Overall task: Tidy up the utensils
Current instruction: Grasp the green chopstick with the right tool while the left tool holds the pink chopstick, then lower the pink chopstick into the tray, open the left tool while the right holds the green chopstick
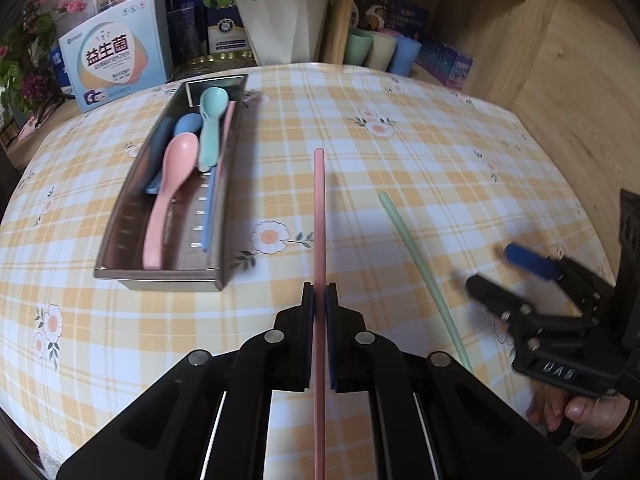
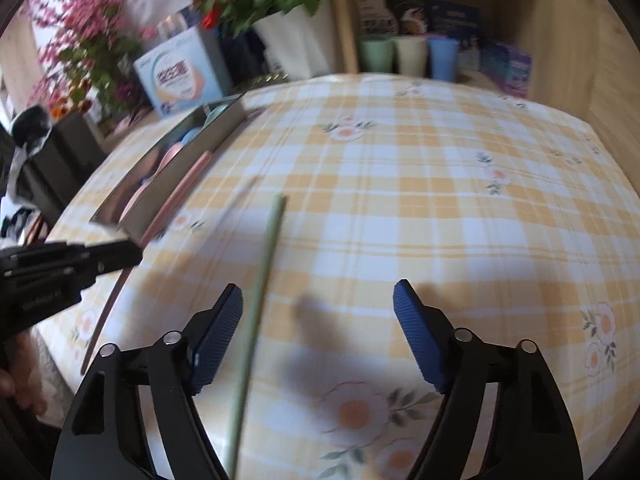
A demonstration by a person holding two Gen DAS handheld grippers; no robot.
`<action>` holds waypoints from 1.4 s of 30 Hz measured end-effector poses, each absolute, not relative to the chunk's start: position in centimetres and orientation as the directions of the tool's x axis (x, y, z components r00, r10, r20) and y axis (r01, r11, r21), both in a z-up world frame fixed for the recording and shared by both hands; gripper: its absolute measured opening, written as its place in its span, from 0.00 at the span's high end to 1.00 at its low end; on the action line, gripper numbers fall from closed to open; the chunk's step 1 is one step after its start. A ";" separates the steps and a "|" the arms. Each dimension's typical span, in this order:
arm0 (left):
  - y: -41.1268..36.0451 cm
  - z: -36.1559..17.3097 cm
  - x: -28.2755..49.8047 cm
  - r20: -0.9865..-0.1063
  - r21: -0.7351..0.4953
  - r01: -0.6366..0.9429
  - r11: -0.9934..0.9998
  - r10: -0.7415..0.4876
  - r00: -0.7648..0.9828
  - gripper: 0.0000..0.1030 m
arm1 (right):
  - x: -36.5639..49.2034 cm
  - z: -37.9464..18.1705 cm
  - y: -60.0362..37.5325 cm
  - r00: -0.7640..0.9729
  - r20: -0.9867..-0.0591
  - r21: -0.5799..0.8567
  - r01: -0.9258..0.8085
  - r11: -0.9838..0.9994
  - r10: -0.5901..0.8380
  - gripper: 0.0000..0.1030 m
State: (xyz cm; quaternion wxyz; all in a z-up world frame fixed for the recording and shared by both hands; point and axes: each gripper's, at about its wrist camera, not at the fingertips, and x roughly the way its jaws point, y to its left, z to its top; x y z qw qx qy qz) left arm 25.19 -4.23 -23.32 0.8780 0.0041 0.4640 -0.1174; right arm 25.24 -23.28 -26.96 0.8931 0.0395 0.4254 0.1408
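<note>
My left gripper [image 1: 319, 292] is shut on a pink chopstick [image 1: 319, 216] that points forward, lifted over the tablecloth, to the right of the steel utensil tray [image 1: 132, 216]. The tray holds a pink spoon [image 1: 172, 184], a mint spoon [image 1: 210, 120], a blue spoon [image 1: 185, 124] and a blue chopstick [image 1: 210, 208]. A green chopstick [image 1: 416, 264] lies on the cloth to the right. My right gripper [image 2: 318, 300] is open and empty; the green chopstick [image 2: 260, 280] lies between its jaws, close to the left finger [image 2: 218, 340]. The pink chopstick [image 2: 176, 196] shows beside the tray [image 2: 188, 156].
A yellow checked cloth covers the table [image 1: 400, 168]. At the back stand a white box [image 1: 116, 60], a white flower pot [image 1: 280, 28] and three cups [image 1: 380, 50] on a wooden shelf. A wooden wall [image 1: 560, 80] bounds the right side.
</note>
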 end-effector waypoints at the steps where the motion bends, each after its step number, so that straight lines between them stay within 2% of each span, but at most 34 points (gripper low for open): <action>1: -3.9 -23.2 25.1 -0.813 -0.108 0.205 0.973 -0.206 0.545 0.95 | 25.2 -27.1 -22.8 0.576 -0.761 0.203 -0.226 0.953 0.298 0.37; 3: -3.2 -23.0 25.0 -0.805 -0.126 0.200 0.972 -0.218 0.551 0.95 | 25.1 -27.4 -21.8 0.547 -0.781 0.200 -0.238 0.951 0.301 0.48; 9: -1.6 -22.4 24.7 -0.783 -0.163 0.189 0.968 -0.243 0.572 0.95 | 24.7 -28.1 -18.8 0.492 -0.828 0.148 -0.270 0.951 0.269 0.62; 15: 0.1 -22.0 24.4 -0.763 -0.204 0.173 0.964 -0.267 0.589 0.95 | 24.8 -28.2 -18.1 0.472 -0.855 0.113 -0.239 0.964 0.217 0.64; 21: 1.1 -21.9 24.3 -0.750 -0.235 0.160 0.959 -0.284 0.597 0.95 | 25.1 -28.3 -18.4 0.471 -0.864 0.093 -0.193 0.977 0.175 0.81; 26: 1.5 -22.0 24.4 -0.746 -0.251 0.156 0.955 -0.294 0.598 0.95 | 25.6 -28.3 -18.7 0.474 -0.866 0.085 -0.174 0.981 0.159 0.89; 32: 1.6 -21.9 24.5 -0.744 -0.253 0.153 0.955 -0.294 0.599 0.95 | 26.4 -28.3 -18.7 0.481 -0.863 0.083 -0.166 0.983 0.154 0.94; 42: 2.2 -21.6 24.6 -0.743 -0.248 0.134 0.960 -0.277 0.609 0.95 | 27.6 -27.6 -19.0 0.494 -0.844 0.160 -0.142 0.977 0.210 0.95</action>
